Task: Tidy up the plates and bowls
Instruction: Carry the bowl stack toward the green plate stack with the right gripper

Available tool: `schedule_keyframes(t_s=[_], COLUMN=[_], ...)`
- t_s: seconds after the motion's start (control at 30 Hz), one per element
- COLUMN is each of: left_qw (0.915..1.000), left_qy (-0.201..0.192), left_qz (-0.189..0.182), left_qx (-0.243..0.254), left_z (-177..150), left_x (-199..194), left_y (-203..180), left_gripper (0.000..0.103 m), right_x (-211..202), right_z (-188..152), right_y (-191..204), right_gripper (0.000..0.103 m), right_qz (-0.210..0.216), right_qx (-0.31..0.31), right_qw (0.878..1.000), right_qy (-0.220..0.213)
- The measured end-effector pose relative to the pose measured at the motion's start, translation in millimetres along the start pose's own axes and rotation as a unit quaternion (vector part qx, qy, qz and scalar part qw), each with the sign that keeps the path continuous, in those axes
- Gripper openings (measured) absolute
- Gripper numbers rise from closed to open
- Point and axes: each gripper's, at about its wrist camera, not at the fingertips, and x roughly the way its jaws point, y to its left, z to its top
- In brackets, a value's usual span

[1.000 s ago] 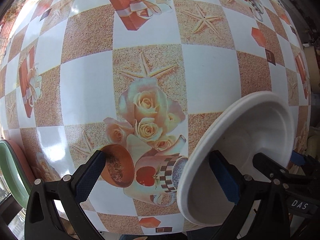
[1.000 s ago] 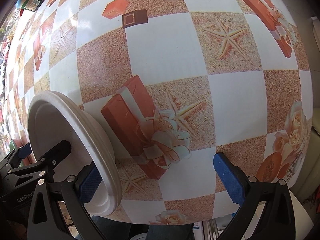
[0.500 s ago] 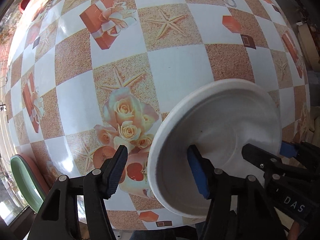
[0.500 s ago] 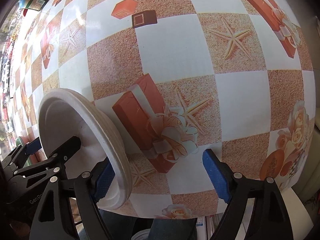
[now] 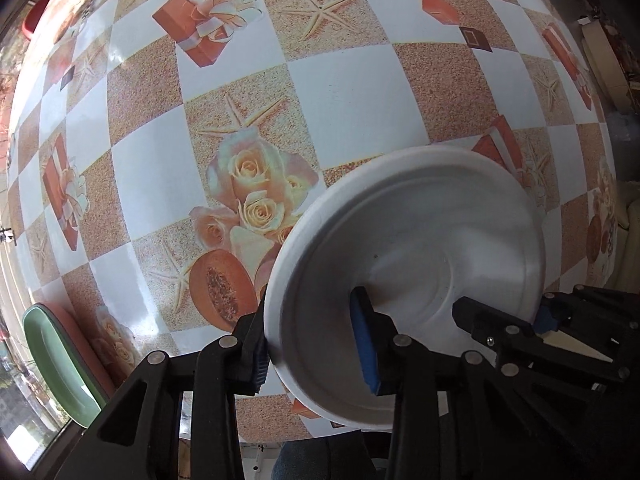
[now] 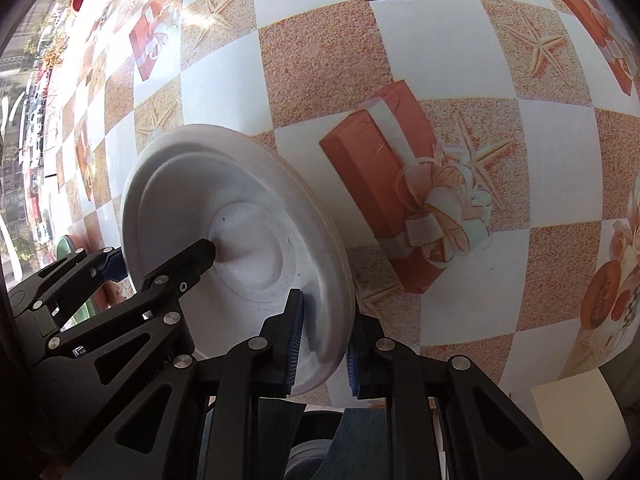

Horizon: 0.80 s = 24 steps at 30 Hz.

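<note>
I have one white plate (image 5: 420, 240), tilted on edge above the checked tablecloth (image 5: 352, 80), and both my tongs have just closed onto its rim: the left tongs (image 5: 316, 340) and the right tongs (image 6: 322, 340) each pinch it between their pads. Only the left view shows one green dish (image 5: 52, 356) at the table's edge; only the right shows how thick the plate's rim is.

The plate (image 5: 420, 240) is seen as matt white moulded pulp, faintly speckled. The bench (image 5: 340, 92) is covered in glossy printed oilcloth, with glare shown. The jaws are made of matt black plastic with metal rivets and ribbed blue rubber pads (image 6: 296, 336).
</note>
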Motion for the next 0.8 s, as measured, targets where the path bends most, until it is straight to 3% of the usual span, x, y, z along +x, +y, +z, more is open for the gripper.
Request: schedule_keyframes(t_s=[0.43, 0.8], left_qw=[0.999, 0.9968], left_qy=[-0.012, -0.034], left_qz=[-0.007, -0.012], left_qx=[-0.042, -0.071], left_z=[-31, -69], left_x=[-7, -28], left_y=[68, 95], left_gripper=[0.04, 0.04], right_x=[20, 20], right_z=[22, 44], right_y=[71, 118], right_gripper=[0.021, 0.021], right_qz=[-0.026, -0.039], right_qx=[-0.061, -0.094], right_qw=[0.998, 0.995], right_qy=[0.022, 0.012])
